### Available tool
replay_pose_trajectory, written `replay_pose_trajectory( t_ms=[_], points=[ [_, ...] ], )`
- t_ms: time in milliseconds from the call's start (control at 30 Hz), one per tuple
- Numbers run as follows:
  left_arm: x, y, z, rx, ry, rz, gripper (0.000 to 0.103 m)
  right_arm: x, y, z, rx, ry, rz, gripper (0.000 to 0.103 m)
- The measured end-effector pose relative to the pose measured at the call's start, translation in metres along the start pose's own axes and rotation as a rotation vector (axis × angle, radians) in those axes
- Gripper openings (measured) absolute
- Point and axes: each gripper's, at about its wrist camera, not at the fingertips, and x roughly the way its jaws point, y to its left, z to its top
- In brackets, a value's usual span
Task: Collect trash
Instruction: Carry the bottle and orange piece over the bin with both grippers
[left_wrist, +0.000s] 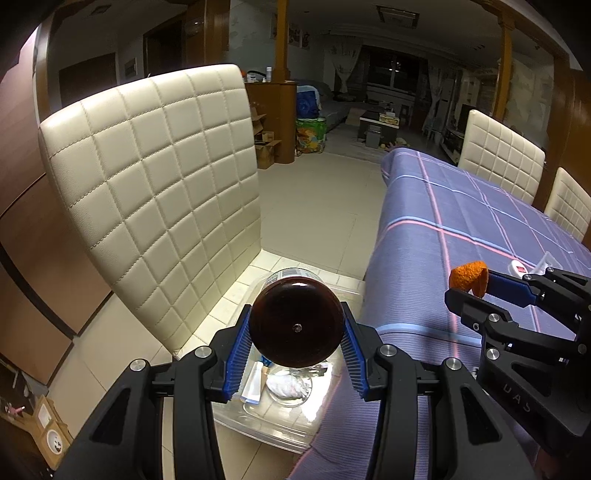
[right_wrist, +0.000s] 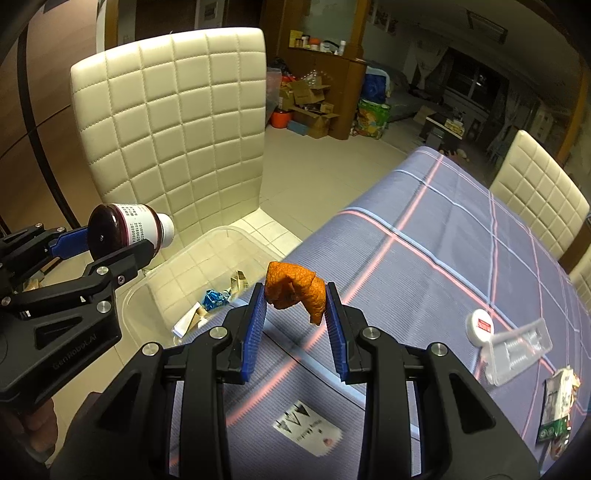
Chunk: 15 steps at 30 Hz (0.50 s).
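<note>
My left gripper (left_wrist: 295, 330) is shut on a dark brown bottle (left_wrist: 295, 323) with a white label and cap (right_wrist: 127, 229), held base toward the camera above a clear plastic bin (right_wrist: 218, 243) on the chair seat. Wrappers and a crumpled tissue (left_wrist: 286, 386) lie in the bin. My right gripper (right_wrist: 295, 299) is shut on a piece of orange peel (right_wrist: 297, 288), held over the table's edge beside the bin. In the left wrist view the peel (left_wrist: 469, 278) shows at the right, with the right gripper (left_wrist: 476, 288) around it.
A cream quilted chair (right_wrist: 173, 122) stands behind the bin. On the purple checked tablecloth (right_wrist: 443, 251) lie a white round lid (right_wrist: 480, 326), a clear plastic package (right_wrist: 517, 349), a snack wrapper (right_wrist: 557, 402) and a printed card (right_wrist: 306, 430). Two more chairs (left_wrist: 500, 153) stand at the far side.
</note>
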Motion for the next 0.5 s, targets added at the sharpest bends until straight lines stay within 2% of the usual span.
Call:
replay_pose_trajectory(
  t_ms=[500],
  points=[
    [0.018, 0.04, 0.006, -0.055, -0.003, 0.054, 0.044, 0.023, 0.03, 0.026, -0.052, 0.002, 0.02, 0.033]
  ],
)
